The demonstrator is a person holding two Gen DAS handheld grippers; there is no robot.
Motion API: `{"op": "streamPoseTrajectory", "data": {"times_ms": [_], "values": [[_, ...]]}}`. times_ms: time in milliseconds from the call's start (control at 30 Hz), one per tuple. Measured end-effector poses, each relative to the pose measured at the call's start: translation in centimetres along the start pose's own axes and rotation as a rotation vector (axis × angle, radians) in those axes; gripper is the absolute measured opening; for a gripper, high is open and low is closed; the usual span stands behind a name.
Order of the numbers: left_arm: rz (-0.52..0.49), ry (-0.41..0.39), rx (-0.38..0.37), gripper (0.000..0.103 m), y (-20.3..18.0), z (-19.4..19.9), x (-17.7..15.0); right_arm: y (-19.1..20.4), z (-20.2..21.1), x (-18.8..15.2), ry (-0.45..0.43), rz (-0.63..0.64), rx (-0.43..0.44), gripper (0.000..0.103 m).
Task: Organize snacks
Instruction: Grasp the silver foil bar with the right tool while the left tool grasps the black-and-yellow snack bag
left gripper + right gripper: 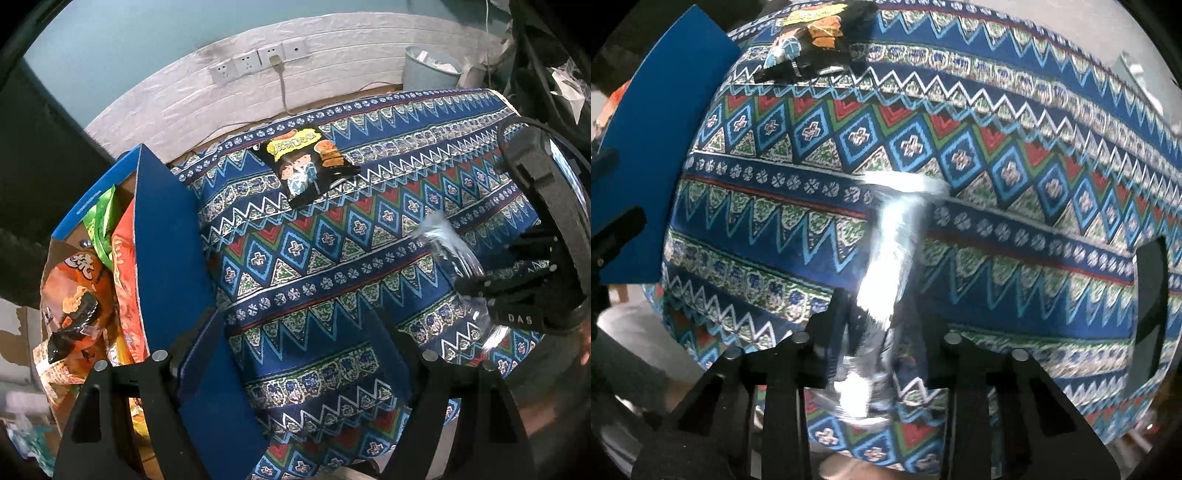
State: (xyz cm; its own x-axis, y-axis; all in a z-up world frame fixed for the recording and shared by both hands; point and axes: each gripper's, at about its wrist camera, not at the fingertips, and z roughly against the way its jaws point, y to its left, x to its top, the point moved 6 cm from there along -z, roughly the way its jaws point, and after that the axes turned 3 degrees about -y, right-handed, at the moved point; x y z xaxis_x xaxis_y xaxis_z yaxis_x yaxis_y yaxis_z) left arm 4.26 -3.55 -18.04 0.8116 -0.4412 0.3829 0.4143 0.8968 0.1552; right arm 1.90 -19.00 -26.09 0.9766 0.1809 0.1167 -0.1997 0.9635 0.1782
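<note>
Worktop point(332, 258) covered by a patterned blue cloth, white wall panel with sockets point(258, 62) behind. Right gripper point(875, 332) clamped on a clear snack packet point(886, 251); left gripper point(295, 332) apart, empty. Black snack packet point(306, 162) lies on the cloth; box point(162, 229) of snacks at the worktop's left edge.

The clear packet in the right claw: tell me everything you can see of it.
The clear packet looks like shiny, see-through plastic film, long and narrow, glinting white. Its contents can't be made out. The right claw is shut on its near end; the far end stretches out over the patterned tablecloth. Whether it touches the cloth isn't clear.
</note>
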Motion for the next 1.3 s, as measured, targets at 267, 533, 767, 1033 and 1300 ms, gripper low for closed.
{"op": "streamPoseTrajectory", "data": {"times_ms": [267,533,767,1033,1300], "values": [[0.000,0.006,-0.013,0.081,-0.4,-0.1,0.2,-1.2,0.2,1.3,-0.021,0.028,-0.038,0.030],[0.042,0.027,-0.029,0.081,0.1,-0.8,0.4,-0.2,-1.4,1.5,-0.018,0.047,-0.060,0.032],[0.083,0.030,-0.036,0.081,0.4,-1.4,1.5,-0.1,-0.7,2.7,-0.044,0.068,-0.055,0.029],[0.184,0.042,-0.073,0.081,0.8,-3.0,3.7,-2.0,2.0,6.4,-0.114,0.075,-0.084,0.029],[0.292,0.045,-0.095,0.082,1.5,-5.2,6.9,-5.1,4.3,10.5,-0.174,0.107,-0.130,0.029]]}}
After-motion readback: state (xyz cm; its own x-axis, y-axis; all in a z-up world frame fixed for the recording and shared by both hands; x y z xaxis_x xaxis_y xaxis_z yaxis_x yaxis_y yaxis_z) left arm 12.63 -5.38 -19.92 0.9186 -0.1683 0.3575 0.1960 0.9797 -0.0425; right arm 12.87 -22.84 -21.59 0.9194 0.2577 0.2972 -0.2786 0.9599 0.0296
